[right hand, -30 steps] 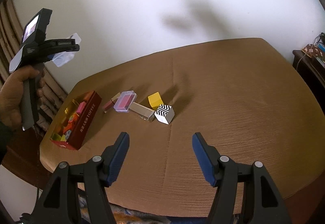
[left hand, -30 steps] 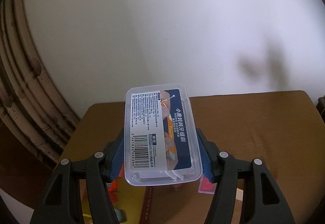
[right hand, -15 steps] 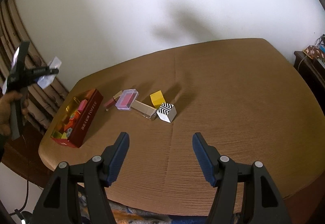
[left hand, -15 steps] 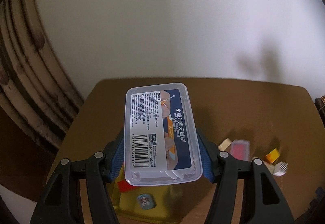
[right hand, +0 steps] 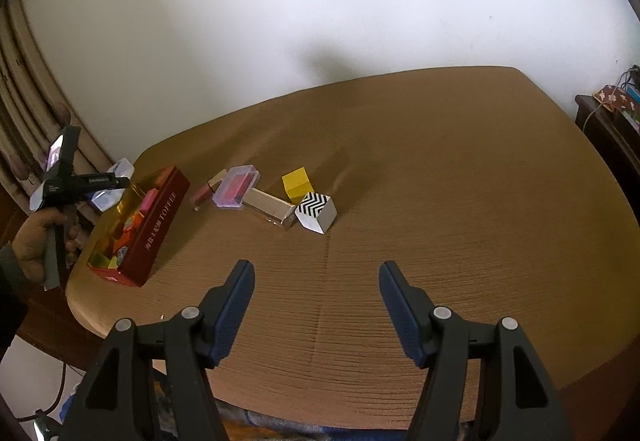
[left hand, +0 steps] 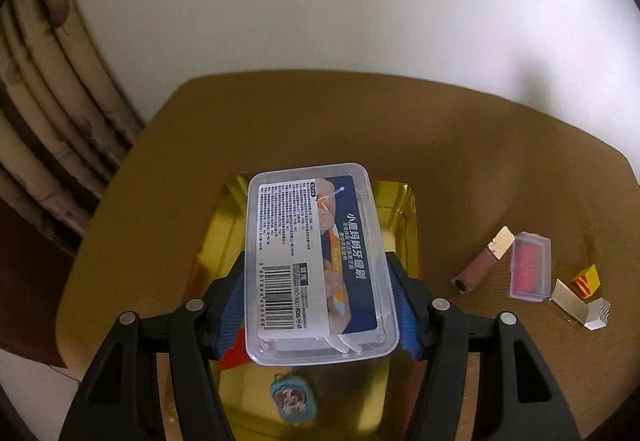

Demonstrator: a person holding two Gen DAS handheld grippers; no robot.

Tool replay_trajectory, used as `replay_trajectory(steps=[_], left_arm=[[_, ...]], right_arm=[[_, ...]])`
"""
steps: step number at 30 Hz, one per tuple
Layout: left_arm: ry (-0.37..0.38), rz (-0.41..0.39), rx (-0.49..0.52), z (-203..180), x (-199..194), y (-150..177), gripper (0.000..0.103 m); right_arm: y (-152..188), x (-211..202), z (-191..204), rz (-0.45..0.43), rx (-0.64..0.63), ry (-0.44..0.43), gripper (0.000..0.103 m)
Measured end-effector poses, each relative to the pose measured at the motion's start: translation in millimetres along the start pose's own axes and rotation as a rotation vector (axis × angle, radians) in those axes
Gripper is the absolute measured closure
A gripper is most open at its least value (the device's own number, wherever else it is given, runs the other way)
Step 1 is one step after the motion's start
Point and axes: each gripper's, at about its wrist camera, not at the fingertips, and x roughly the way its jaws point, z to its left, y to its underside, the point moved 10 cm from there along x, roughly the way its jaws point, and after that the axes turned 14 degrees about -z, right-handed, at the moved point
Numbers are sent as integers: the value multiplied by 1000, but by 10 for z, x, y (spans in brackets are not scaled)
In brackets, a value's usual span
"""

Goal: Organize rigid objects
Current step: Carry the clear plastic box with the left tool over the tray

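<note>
My left gripper (left hand: 318, 305) is shut on a clear plastic case (left hand: 316, 261) with a barcode label, held flat above the open red tin (left hand: 410, 225) with its gold inside. In the right wrist view that left gripper (right hand: 108, 181) hangs with the clear plastic case (right hand: 120, 171) over the far end of the red tin (right hand: 160, 221), which holds several small colourful items. My right gripper (right hand: 316, 297) stands open above bare table, with nothing between its fingers. On the table lie a pink tube (right hand: 202, 193), a clear pink case (right hand: 236, 187), a long box (right hand: 270, 209), a yellow cube (right hand: 298, 185) and a zigzag cube (right hand: 316, 211).
The brown table (right hand: 440, 201) ends close to the tin on the left, with a curtain (left hand: 48, 113) beyond that edge. A white wall stands behind. A dark side cabinet (right hand: 608, 129) is at the far right. A person's hand (right hand: 36, 245) grips the left tool's handle.
My left gripper has come down and tilted toward the table with the clear case; the tin's gold inside now fills the view beneath it. The right gripper has stayed still.
</note>
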Motion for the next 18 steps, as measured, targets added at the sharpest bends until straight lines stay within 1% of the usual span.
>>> replay_trajectory(steps=[2,6,11,14,18], left_arm=[[14,22,4,-20,117,55,44],[18,62,12,-94,298,193,44],[0,101,9,-68,456,307,44],[17,105,-2,-89,488,294,44],[46,143,7,-72,631,372,44]], right_arm=[[14,26,7,7,-3,-2,37],[35,72,12,16,-9,-4,37],[94,149,-21,42,4,-1,37],[111,169,-7,49,2,-3,37],[126,185,27,54,-6,-7,36]])
